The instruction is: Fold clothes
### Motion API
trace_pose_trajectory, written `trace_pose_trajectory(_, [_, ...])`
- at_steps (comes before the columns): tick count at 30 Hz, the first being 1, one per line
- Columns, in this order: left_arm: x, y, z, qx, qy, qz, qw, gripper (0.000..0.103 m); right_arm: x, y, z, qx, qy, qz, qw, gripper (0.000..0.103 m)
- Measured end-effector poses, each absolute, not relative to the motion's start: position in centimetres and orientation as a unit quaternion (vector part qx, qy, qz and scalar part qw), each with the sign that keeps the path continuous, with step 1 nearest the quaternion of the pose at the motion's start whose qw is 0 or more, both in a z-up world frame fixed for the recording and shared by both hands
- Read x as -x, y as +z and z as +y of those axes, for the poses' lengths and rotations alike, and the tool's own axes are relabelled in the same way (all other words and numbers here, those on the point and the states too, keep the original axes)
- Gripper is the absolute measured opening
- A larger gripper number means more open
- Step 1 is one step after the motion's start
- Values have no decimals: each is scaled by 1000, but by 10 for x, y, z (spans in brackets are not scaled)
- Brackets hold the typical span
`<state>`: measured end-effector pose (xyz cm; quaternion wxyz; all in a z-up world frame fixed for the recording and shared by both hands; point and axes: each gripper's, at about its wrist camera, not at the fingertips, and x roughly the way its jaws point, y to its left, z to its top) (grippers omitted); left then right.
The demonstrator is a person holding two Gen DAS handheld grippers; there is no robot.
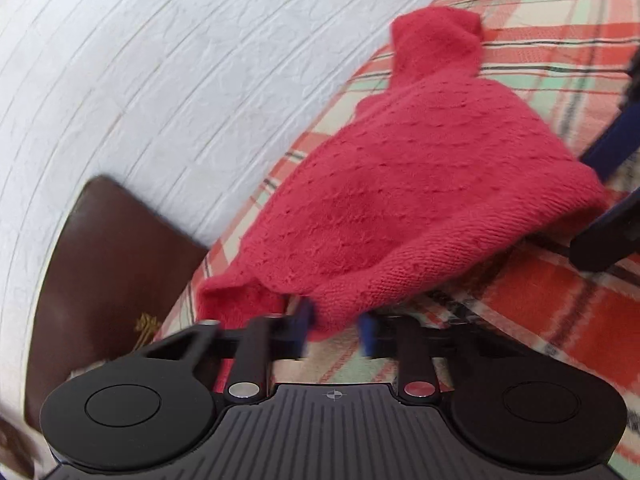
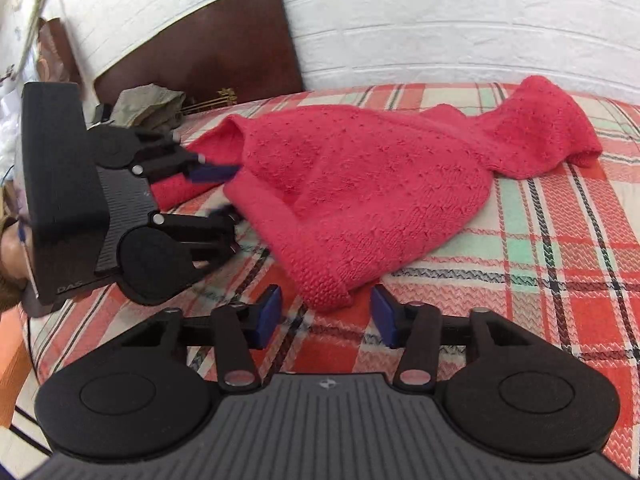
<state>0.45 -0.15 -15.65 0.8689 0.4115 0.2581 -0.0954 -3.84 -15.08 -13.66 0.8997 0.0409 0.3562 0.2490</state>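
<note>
on the plaid blanket (image 2: 540, 248), both tongs gape beside the red sweater (image 2: 360, 184).

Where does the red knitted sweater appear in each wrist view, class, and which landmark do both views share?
Left wrist view: the red knitted sweater fills the centre, its hem between the left gripper fingers.
Right wrist view: it lies across the upper middle, on the plaid blanket.
Shared landmark: the brown headboard.
</note>
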Motion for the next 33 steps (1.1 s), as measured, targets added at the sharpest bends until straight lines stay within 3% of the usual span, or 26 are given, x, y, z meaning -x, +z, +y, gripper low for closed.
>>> trace_pose_trajectory(2, [-8, -148, 3, -377, -94, 267, 882, 6, 33, -133, -157, -66, 239, 356, 901, 22])
trace_pose_trajectory(5, [-1, -124, 13, -313, -112, 271, 903, 5, 33, -114, -175, -97, 236, 332, 908, 15])
trace_pose_trajectory(15, [35, -54, 24, -164, -173, 249, 939, 5, 51, -27, -230, -144, 249, 225, 931, 10])
trace_pose_trajectory(23, [68, -96, 18, -185, -197, 307, 913, 8, 53, -62, -232, -123, 240, 288, 919, 10])
trace_pose_trajectory(29, [91, -132, 25, -205, -175, 341, 901, 23, 67, -105, -225, -102, 228, 350, 903, 14])
trace_pose_trajectory(30, [95, -133, 27, -211, -171, 336, 902, 27, 70, -107, -228, -104, 224, 352, 903, 16])
trace_pose_trajectory(31, [99, -133, 28, -218, -167, 331, 903, 41, 73, -109, -230, -105, 219, 353, 903, 17])
trace_pose_trajectory(33, [105, -132, 31, -234, -155, 319, 905, 52, 79, -113, -236, -107, 211, 356, 904, 31])
